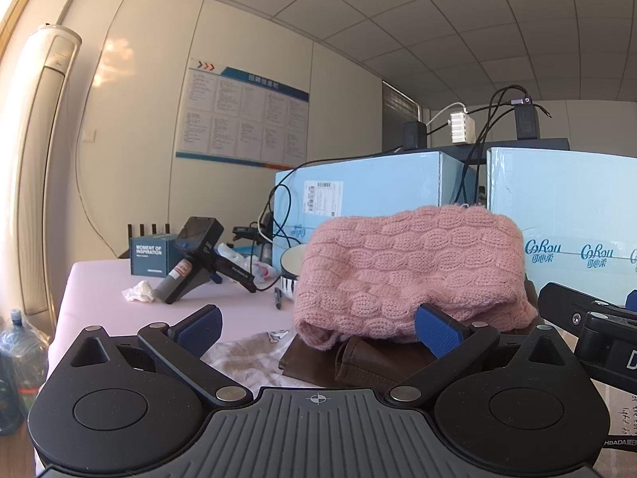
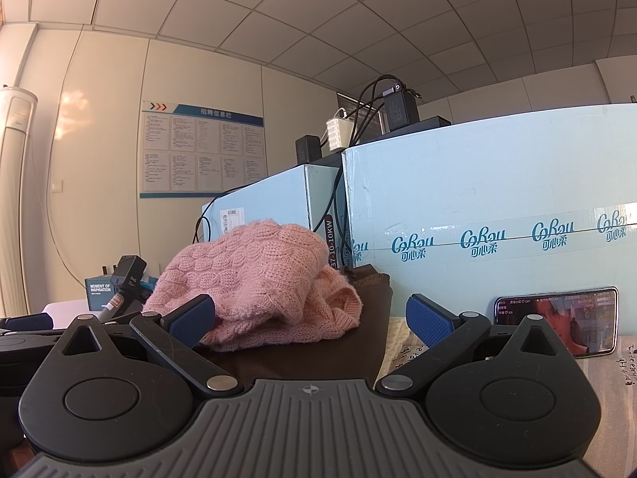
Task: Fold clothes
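Note:
A folded pink cable-knit sweater lies on top of a folded dark brown garment on the table. My left gripper is open and empty, low over the table just in front of the stack, its right pad close to the sweater's front edge. In the right wrist view the same pink sweater sits on the brown garment. My right gripper is open and empty, its fingers to either side of the stack's near edge. The right gripper's body shows in the left wrist view.
Light blue cartons stand behind the stack, with chargers and cables on top. A phone leans against a carton at right. A bowl, a pen, crumpled tissues, a spare gripper and a small box lie at left on the pink tablecloth.

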### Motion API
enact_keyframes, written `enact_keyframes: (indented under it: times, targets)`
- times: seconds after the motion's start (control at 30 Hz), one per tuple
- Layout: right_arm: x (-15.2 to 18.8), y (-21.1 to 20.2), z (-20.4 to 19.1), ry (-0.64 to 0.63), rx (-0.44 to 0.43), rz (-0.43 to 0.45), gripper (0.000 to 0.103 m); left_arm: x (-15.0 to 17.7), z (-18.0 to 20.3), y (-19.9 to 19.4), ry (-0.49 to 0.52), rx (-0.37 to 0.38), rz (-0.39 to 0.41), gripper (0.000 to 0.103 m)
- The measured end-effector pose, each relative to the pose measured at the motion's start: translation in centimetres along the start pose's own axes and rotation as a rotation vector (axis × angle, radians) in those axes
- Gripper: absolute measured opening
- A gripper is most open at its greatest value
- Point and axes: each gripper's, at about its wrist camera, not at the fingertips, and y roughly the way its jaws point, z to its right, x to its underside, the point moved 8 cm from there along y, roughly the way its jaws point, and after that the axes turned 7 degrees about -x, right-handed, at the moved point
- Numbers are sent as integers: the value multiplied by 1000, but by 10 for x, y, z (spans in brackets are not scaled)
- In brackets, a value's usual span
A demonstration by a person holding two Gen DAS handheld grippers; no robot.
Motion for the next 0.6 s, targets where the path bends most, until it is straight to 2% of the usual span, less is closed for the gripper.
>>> enact_keyframes:
  times: [0.27,0.47,0.6]
  targets:
    - [0,0,0,0,0,1,103,1,0,-2,-2,-1,7,103]
    - [-1,0,1,1,1,3,103,-6,-1,-11,15,-38,62,103]
    - [-1,-1,0,6,10,9,103,-6,1,-10,27,-28,47,103]
